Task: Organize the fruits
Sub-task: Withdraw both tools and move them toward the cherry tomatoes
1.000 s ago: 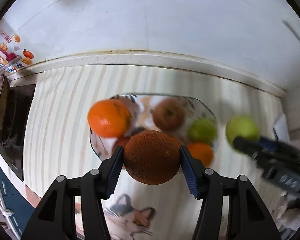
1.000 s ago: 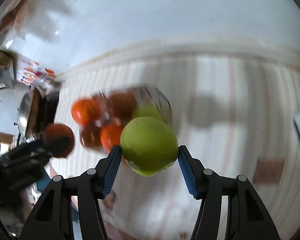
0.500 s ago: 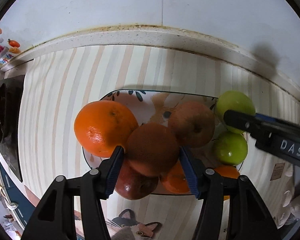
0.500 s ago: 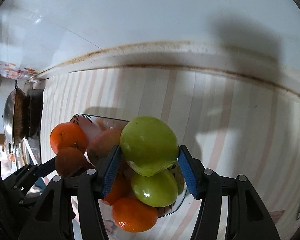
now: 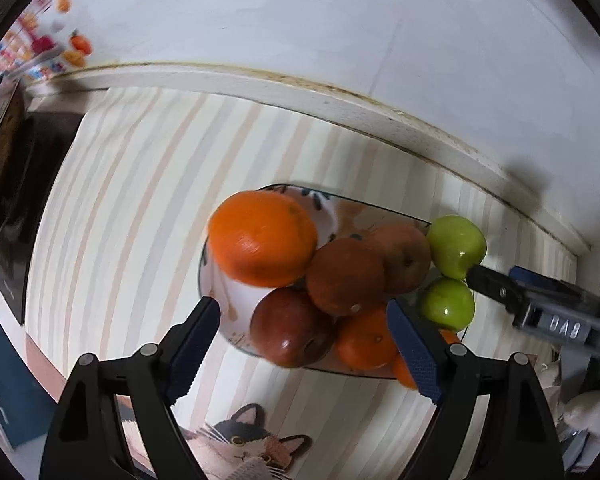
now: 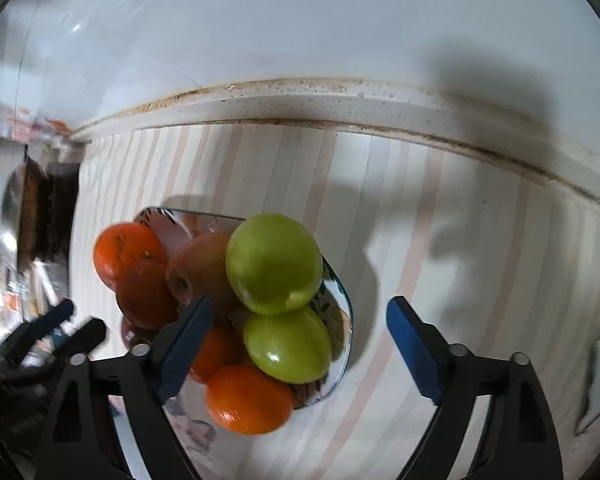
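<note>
Now both claws stand wide with nothing between their fingers: the left gripper hovers over the near side of the plate, and the right gripper hangs above its right rim, half over bare cloth. The fruit is all heaped on that one plate, which seems the point of the tidying. A big orange sits at the left, a dull brown orange rides on top of the pile beside a russet apple, a red apple lies nearest the left claw, and two smaller oranges crowd the near edge. The upper green apple rests on the lower green apple, both hard against the right rim, so I judge these the likeliest to roll off if nudged. The plate looks glassy and shallow, though blur makes its depth hard to judge. Beyond it the striped tablecloth runs open to the right and back to the pale ledge under the wall, leaving easy room to draw both tools away; to the left a dark stove closes that side.
</note>
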Action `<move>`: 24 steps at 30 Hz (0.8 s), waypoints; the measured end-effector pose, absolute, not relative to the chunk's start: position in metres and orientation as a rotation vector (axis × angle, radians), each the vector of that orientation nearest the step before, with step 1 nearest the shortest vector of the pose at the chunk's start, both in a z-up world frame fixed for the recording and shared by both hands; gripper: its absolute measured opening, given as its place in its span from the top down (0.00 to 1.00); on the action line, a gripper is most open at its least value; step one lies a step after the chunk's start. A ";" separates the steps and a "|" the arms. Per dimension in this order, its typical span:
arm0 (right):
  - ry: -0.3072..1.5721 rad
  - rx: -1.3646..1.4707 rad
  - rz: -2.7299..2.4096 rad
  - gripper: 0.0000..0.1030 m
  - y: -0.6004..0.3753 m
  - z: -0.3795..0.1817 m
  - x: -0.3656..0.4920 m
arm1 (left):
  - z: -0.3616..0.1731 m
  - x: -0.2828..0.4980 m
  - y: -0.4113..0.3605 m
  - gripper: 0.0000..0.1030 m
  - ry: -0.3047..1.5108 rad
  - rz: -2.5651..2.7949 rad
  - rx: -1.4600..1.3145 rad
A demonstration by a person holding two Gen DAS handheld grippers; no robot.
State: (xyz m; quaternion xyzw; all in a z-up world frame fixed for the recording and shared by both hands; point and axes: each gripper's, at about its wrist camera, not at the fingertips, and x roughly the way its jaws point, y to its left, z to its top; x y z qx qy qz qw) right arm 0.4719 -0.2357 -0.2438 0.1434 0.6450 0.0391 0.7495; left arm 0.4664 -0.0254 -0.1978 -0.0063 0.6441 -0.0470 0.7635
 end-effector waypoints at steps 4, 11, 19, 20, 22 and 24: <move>1.342 0.224 0.061 0.08 -0.219 -0.225 0.446 | -0.193 0.450 -0.012 0.17 1.381 -0.069 -0.033; 1.269 0.157 0.028 0.08 -0.196 -0.204 0.401 | -0.187 0.417 -0.007 0.17 1.346 -0.066 -0.015; 1.180 0.121 -0.004 0.08 -0.190 -0.164 0.361 | -0.155 0.382 -0.009 0.17 1.270 -0.102 0.006; 1.169 0.117 -0.008 0.08 -0.189 -0.159 0.357 | -0.148 0.378 -0.008 0.17 1.256 -0.106 0.006; 1.144 0.112 -0.012 0.08 -0.189 -0.146 0.348 | -0.137 0.370 -0.008 0.17 1.229 -0.111 0.005; 1.121 0.114 -0.011 0.08 -0.188 -0.132 0.338 | -0.123 0.359 -0.006 0.17 1.200 -0.118 0.003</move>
